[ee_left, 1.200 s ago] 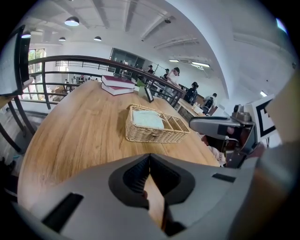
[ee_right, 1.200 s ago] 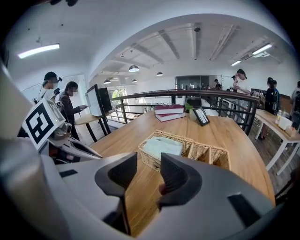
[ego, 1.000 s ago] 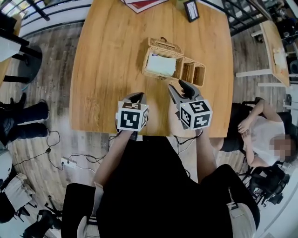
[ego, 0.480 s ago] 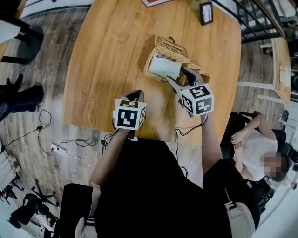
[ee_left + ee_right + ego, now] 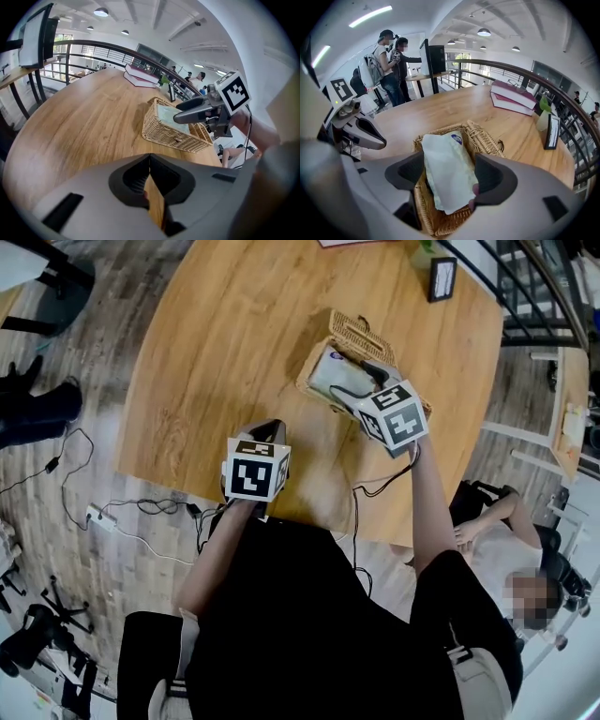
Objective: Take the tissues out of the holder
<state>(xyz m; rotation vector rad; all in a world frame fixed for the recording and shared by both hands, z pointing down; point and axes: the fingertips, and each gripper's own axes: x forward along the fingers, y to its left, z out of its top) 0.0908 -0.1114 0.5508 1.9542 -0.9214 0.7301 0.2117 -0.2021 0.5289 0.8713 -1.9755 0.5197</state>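
A woven wicker holder (image 5: 367, 341) stands on the wooden table (image 5: 216, 352) and has a pale soft tissue pack (image 5: 328, 374) in its large compartment. My right gripper (image 5: 349, 377) hangs just over that pack and points steeply down. In the right gripper view its jaws have just been opening and stand wide. The tissue pack (image 5: 445, 180) lies between the pads, which do not press on it, and the holder (image 5: 487, 136) lies below. My left gripper (image 5: 271, 427) is shut and empty near the table's front edge, well short of the holder (image 5: 168, 133).
Two stacked books (image 5: 513, 97) and a small framed sign (image 5: 439, 277) sit at the far side of the table. A person sits right of the table (image 5: 497, 545). Cables (image 5: 131, 514) lie on the floor at the left. People stand in the background (image 5: 391, 65).
My right gripper has moved forward from the table's front to just over the holder, rolling, with its jaws spreading apart. The left gripper has sunk slightly.
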